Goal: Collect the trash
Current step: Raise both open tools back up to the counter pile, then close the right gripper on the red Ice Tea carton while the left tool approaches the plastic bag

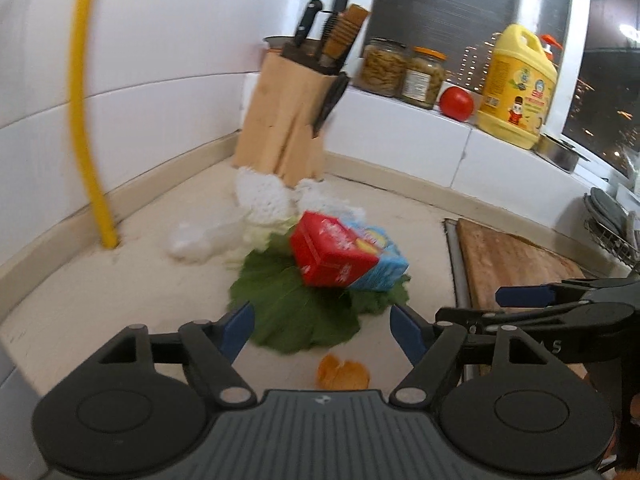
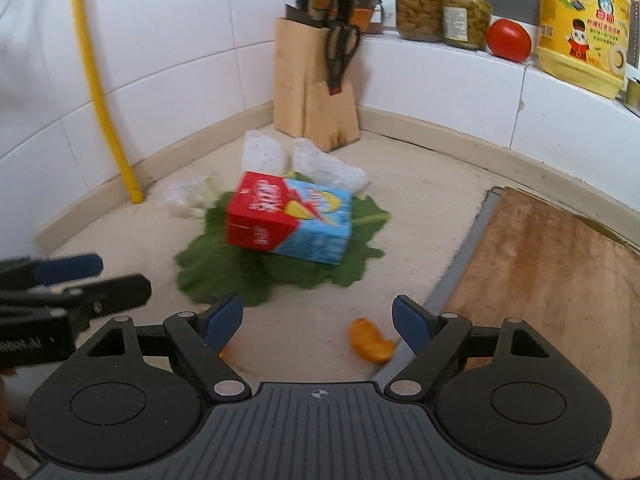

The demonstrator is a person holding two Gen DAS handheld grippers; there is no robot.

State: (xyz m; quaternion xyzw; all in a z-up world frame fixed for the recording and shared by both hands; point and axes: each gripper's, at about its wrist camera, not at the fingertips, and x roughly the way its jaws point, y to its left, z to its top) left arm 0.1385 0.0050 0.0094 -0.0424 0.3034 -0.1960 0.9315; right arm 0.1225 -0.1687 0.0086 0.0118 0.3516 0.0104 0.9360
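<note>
1. Left wrist view shows the left gripper with its blue-padded fingers spread wide and nothing between them, aimed down at the trash heap on the pale stone worktop.
2. Right gripper is likewise wide and empty, alongside the left one; two spread grippers side by side suggest a joint approach to the pile.
3. Trash sits toward the worktop's back corner: a red-and-blue cardboard carton lies tilted on a large green leaf, with crumpled white paper towels and a clear crumpled plastic scrap just behind it.
4. Curled orange peel lies apart, nearer the grippers, beside the worn wooden cutting board at the worktop's right edge.
5. Pale wooden knife block stands in the corner, just behind the towels, so reaching in calls for care.
</note>
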